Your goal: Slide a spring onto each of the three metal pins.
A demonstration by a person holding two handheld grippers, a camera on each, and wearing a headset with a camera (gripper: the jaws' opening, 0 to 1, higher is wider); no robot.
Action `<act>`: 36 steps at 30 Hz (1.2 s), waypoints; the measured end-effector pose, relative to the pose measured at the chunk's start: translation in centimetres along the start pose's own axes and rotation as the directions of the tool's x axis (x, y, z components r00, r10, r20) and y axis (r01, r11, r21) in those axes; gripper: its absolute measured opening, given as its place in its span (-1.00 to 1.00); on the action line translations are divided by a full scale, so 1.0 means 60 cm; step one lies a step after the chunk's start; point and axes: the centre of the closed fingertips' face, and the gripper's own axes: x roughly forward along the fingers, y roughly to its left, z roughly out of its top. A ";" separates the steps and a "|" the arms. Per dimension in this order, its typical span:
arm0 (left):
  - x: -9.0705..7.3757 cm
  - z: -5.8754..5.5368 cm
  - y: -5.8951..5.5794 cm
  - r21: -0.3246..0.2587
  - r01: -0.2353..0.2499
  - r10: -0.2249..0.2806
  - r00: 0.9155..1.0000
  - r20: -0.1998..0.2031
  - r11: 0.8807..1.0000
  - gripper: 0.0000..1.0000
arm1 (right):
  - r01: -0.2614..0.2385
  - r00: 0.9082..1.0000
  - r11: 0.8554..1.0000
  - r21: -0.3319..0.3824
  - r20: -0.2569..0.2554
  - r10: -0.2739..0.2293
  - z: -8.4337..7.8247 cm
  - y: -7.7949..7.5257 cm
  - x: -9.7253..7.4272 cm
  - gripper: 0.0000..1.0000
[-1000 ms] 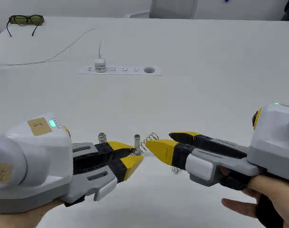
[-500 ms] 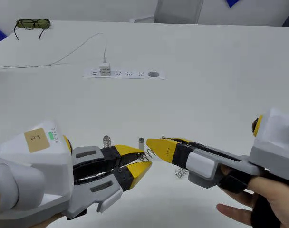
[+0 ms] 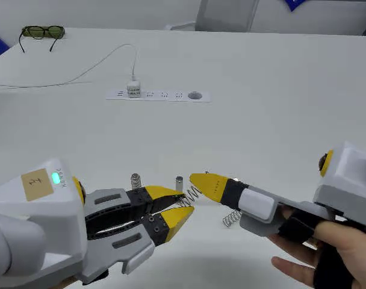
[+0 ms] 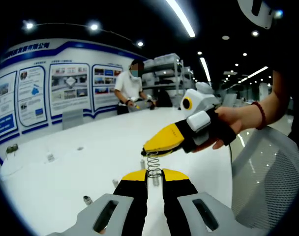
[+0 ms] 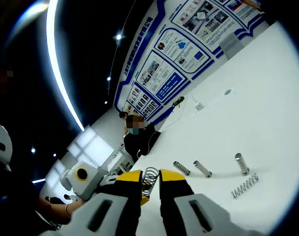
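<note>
Spring (image 3: 191, 194) held by left claw (image 4: 153, 172) and right claw (image 5: 149, 173), third pin (image 5: 241, 163) seen in right gripper view

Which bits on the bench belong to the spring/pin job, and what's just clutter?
Job: held spring, in the jaws of left gripper and right gripper; loose spring; bare pin; sprung pin.

Lying about: power strip; charger and its cable; glasses.
</note>
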 end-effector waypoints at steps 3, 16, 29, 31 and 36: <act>0.001 -0.001 0.000 -0.001 0.000 0.000 1.000 -0.001 1.000 -0.80 | -0.016 1.000 1.000 0.007 0.005 0.016 0.000 0.006 0.002 -0.75; 0.005 -0.016 0.006 -0.029 -0.019 0.017 0.999 -0.043 0.999 -0.76 | 0.003 1.000 0.994 -0.105 -0.008 -0.004 -0.001 0.009 0.012 -0.77; 0.006 -0.052 0.006 -0.070 -0.034 0.025 0.992 -0.125 0.997 -0.37 | 0.030 0.999 0.953 -0.302 -0.022 -0.039 0.014 0.007 0.030 -0.77; 0.007 -0.057 0.007 -0.077 -0.038 0.028 0.991 -0.133 0.996 -0.33 | 0.039 0.998 0.942 -0.334 -0.024 -0.050 0.017 0.003 0.035 -0.77; 0.008 -0.071 0.010 -0.094 -0.050 0.035 0.987 -0.157 0.994 -0.17 | 0.053 0.998 0.929 -0.367 -0.014 -0.062 0.029 -0.003 0.047 -0.77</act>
